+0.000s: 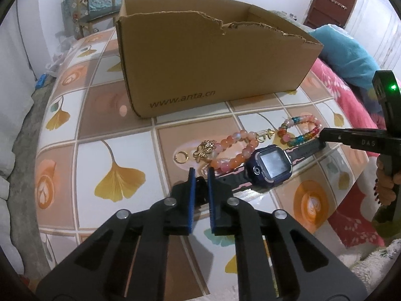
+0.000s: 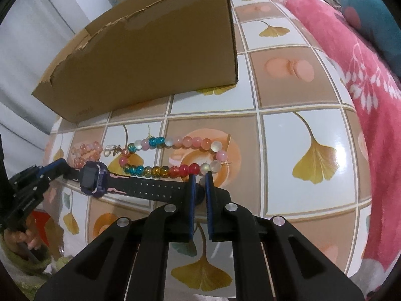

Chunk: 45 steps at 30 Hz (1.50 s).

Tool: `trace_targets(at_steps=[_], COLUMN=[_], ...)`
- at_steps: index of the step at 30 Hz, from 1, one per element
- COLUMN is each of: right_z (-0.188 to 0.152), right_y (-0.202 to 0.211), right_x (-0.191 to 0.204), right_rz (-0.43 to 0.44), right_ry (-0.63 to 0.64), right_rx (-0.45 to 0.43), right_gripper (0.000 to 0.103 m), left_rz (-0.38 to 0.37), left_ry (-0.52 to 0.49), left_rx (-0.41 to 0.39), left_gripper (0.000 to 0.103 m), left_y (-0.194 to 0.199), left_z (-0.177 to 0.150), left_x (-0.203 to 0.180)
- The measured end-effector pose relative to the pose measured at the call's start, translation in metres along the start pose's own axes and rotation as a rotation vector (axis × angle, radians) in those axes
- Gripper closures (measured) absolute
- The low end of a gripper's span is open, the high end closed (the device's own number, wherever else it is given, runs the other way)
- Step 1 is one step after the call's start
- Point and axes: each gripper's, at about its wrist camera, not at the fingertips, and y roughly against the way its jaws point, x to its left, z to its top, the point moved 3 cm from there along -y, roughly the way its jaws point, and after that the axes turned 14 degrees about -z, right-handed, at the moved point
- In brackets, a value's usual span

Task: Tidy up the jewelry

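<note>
Both grippers are pinched on the watch (image 1: pixel 269 166), the left gripper (image 1: pixel 199 173) on one strap end, the right gripper (image 2: pixel 199 176) on the other; it lies mid-surface before the cardboard box (image 1: pixel 200 57). Lift both ends together, level, clearing the multicoloured bracelet (image 2: pixel 175 155) touching the strap, then lower into the box.

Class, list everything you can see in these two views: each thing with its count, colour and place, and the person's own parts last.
box: one, brown cardboard, back of table
table: one, tiled leaf pattern, under everything
watch: one, purple face, black strap, in front of the bracelets
pink bracelet: one, beside watch
multicolour bracelet: one, behind strap
gold ring: one, left of pink bracelet
blanket: one, pink, right
left gripper: black, jaws shut on one strap end
right gripper: black, jaws shut on other end
</note>
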Motion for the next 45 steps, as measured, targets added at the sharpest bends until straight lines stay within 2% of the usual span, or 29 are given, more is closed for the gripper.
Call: trace_targets(at_steps=[11,18,21,23,29,30,32,36,40,45], right_z=[-0.015,-0.022,-0.02,-0.015,-0.007,-0.007,-0.007,-0.009,-0.009,-0.008], right_y=[0.004,0.015,0.017,0.015,0.006,0.004,0.002,0.002,0.001,0.002], right_x=[0.006,0.003,0.002,0.004,0.007,0.008,0.008,0.009,0.012,0.01], right_rz=[0.011,0.084,0.091,0.089,0.081,0.084,0.087,0.079,0.067,0.064], right_ry=[-0.015,-0.061,-0.06,-0.063,-0.041,-0.039,-0.034,-0.019,-0.01,-0.004], right_rx=[0.025,0.023,0.011,0.002,-0.005,0.0,0.009,0.011,0.006,0.006], right_gripper=[0.098,0.098,0.089,0.067,0.066,0.066,0.066,0.066,0.066,0.066], left_rz=[-0.02,-0.017,-0.031,-0.042,-0.043,-0.046,-0.034,-0.034,-0.062,-0.089], left_ry=[0.022,0.028,0.038,0.047,0.074,0.074,0.073,0.095,0.132,0.153], left_rx=[-0.029,-0.012,-0.004,0.001,0.01,0.013,0.016,0.022,0.03,0.026], left_gripper=[0.101,0.103,0.103,0.103,0.103,0.102,0.094,0.09,0.081,0.079], left_y=[0.02,0.024,0.024,0.024,0.025,0.025,0.025,0.023,0.02,0.019], left_z=[-0.014,-0.025,-0.027,-0.027,-0.029,-0.028,-0.028,-0.025,-0.021,-0.015], left_x=[-0.004,-0.003,-0.001,0.0,0.003,0.002,0.002,0.005,0.01,0.011])
